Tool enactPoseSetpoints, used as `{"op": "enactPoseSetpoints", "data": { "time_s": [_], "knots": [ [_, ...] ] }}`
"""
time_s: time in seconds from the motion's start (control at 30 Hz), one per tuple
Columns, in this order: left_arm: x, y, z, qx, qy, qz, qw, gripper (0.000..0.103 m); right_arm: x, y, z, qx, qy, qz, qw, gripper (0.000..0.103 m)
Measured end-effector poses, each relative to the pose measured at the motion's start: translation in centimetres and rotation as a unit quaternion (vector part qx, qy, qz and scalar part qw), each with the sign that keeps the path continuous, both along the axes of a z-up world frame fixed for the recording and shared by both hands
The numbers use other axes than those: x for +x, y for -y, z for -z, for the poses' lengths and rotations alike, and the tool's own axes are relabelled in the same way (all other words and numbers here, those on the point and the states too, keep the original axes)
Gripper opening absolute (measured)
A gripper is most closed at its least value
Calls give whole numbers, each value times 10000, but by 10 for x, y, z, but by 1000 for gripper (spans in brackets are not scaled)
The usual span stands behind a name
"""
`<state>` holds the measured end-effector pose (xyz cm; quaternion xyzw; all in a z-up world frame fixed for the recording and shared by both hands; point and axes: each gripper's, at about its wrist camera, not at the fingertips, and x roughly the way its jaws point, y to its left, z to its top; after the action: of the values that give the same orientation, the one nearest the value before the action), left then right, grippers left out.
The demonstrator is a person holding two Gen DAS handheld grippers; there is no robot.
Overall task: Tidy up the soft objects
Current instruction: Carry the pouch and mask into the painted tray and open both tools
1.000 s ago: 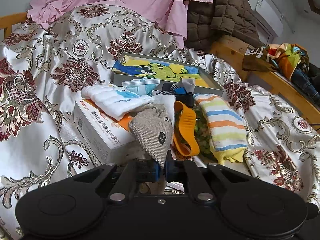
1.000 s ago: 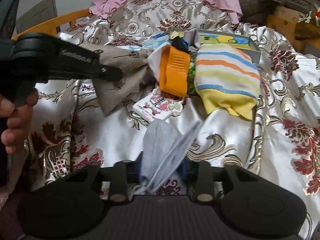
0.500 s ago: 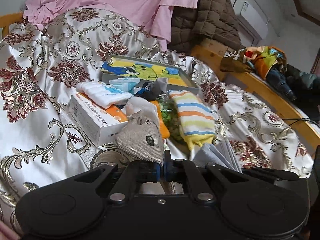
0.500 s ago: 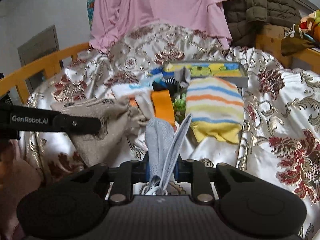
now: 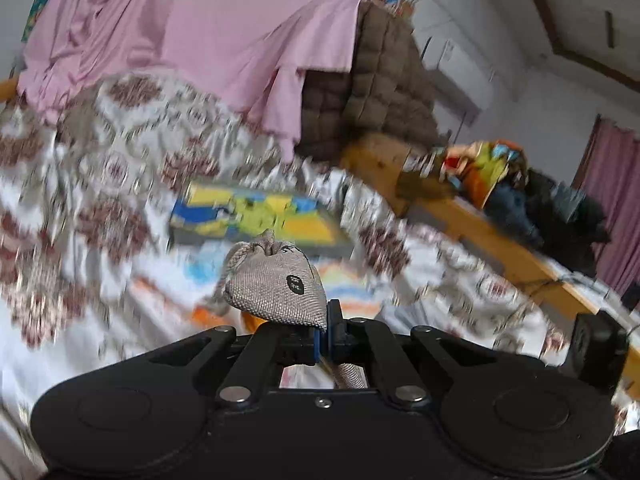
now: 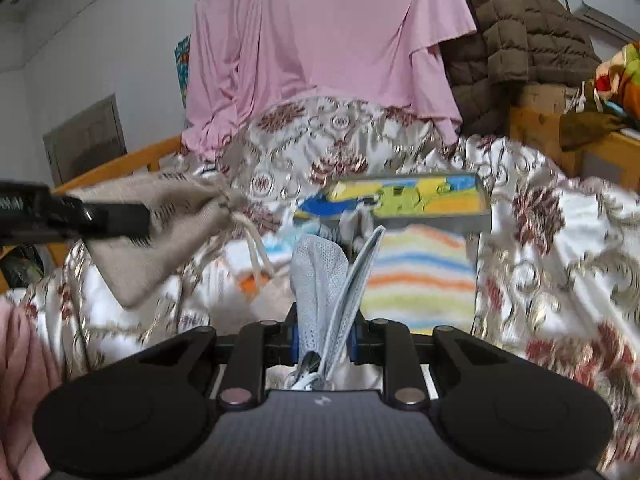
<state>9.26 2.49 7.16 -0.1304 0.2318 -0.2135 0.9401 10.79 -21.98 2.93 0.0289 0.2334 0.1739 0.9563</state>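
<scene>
My left tongs (image 5: 323, 334) are pressed together on one corner of a small grey-beige woven drawstring pouch (image 5: 276, 294): coarse burlap-like weave, plump and rounded, with a small dark oval tag on its side and a gathered, puckered neck trailing a pale cord. It hangs clear above the bed. My right tongs (image 6: 323, 344) pinch the lower part of a pale blue-grey mesh fabric piece (image 6: 326, 280), thin and perforated, folded into two upright flaps that stand up from between the pads, with a loop of white cord bunched beneath. Seen from the right wrist, the left tongs reach in from the left edge with the pouch hanging from them. Below both lies the shiny white satin bedspread with maroon and gold floral scrolls (image 6: 560, 232), creased and glossy. On it, just past the mesh piece, rests a folded terry towel with orange, blue and yellow stripes (image 6: 420, 276), soft and napped, and behind that a flat rectangular box with a yellow, blue and green cartoon top (image 6: 404, 200). Farther back a smooth pink draped garment (image 6: 328, 40) hangs in loose folds, and beside it a brown quilted puffy jacket (image 6: 516, 32) above the orange wooden bed frame (image 5: 472, 212).
</scene>
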Motion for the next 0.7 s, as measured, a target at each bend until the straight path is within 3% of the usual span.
{"op": "enactPoseSetpoints", "data": {
  "time_s": [0.13,0.3,0.47,0.7],
  "knots": [
    [34,3,-27,-56,294,56,9995,2,34,3,-23,-32,114,-59,9999,24],
    [109,12,-39,-113,401,116,9991,3,102,-4,-51,-203,246,-171,9993,26],
    [200,21,-24,-96,252,53,9996,3,182,-6,-50,-307,148,-101,9994,26],
    [314,34,14,-190,209,116,9995,3,305,10,-17,-386,-221,54,9990,26]
  ]
}}
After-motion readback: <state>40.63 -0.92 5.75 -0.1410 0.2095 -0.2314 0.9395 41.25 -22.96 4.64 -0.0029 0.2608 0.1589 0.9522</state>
